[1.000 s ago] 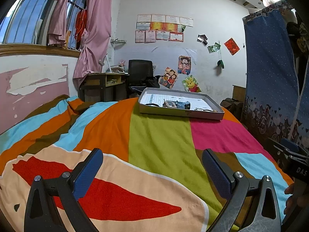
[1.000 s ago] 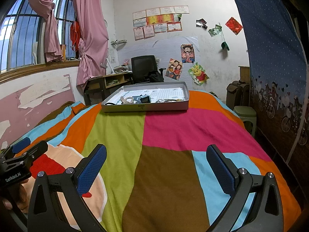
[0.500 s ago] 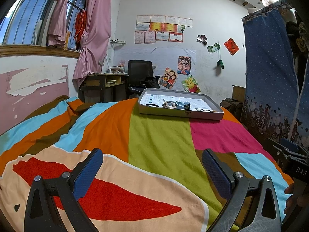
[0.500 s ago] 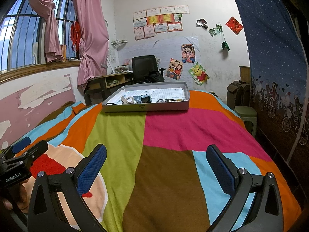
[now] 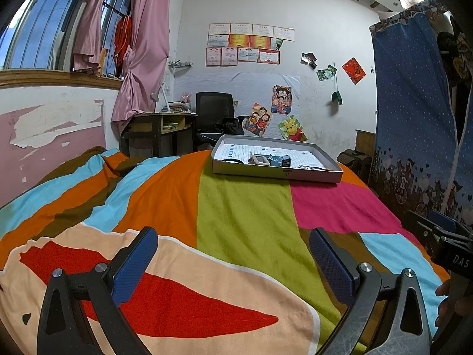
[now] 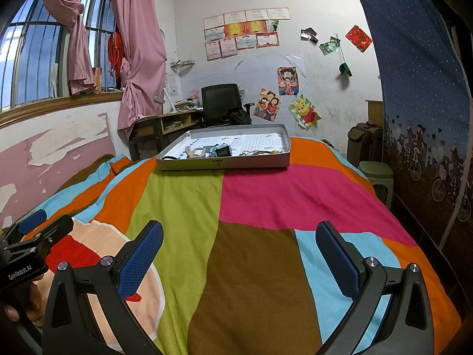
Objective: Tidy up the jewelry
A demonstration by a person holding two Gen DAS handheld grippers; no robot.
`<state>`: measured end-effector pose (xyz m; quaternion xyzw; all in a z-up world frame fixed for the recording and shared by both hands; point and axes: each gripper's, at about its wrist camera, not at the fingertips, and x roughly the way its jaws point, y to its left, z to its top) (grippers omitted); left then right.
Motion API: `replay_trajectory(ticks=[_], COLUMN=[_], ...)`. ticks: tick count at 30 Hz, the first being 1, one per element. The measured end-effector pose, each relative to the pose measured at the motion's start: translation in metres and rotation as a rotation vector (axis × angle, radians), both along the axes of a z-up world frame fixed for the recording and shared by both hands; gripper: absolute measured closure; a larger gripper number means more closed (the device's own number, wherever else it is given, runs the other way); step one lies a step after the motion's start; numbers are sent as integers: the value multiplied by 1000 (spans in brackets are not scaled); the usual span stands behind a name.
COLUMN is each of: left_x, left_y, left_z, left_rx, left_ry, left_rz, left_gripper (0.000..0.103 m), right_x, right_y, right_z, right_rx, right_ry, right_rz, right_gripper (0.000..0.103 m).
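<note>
Hand-held grippers (image 5: 233, 260) (image 6: 239, 254) spread, empty | tray (image 6: 224, 164) far, contents unclear

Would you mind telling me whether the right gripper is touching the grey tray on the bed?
Apart. The right wrist view shows the right gripper open, with bare bedspread between it and the tray.

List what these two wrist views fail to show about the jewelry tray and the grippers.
- Small items in the tray: too far and small in both views to identify; its near wall hides the lowest parts.
- Right gripper seen from the left wrist view: cut off by the right edge, only its body shows.
- Left gripper seen from the right wrist view: cut off at the left edge.
- The person's hands: mostly out of frame.
</note>
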<state>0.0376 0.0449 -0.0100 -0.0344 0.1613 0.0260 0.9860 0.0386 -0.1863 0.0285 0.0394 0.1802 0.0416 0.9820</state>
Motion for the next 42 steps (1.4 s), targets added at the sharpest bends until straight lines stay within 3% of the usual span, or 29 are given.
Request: replay_trajectory(ticks=[23, 32, 42], left_x=[1, 9, 11], left_y=[1, 2, 14], left_z=[0, -5, -7], left_rx=[12, 77, 47], left_ry=[5, 45, 62], left_rz=[1, 50, 75], left_gripper=[0, 0, 0], right_x=[0, 0, -2], right_y=[5, 8, 11], right_z=[-3, -7, -12], right_rx=[0, -1, 0], right_ry=[2, 6, 10], right_rz=[3, 6, 8], right_gripper=[1, 1, 1])
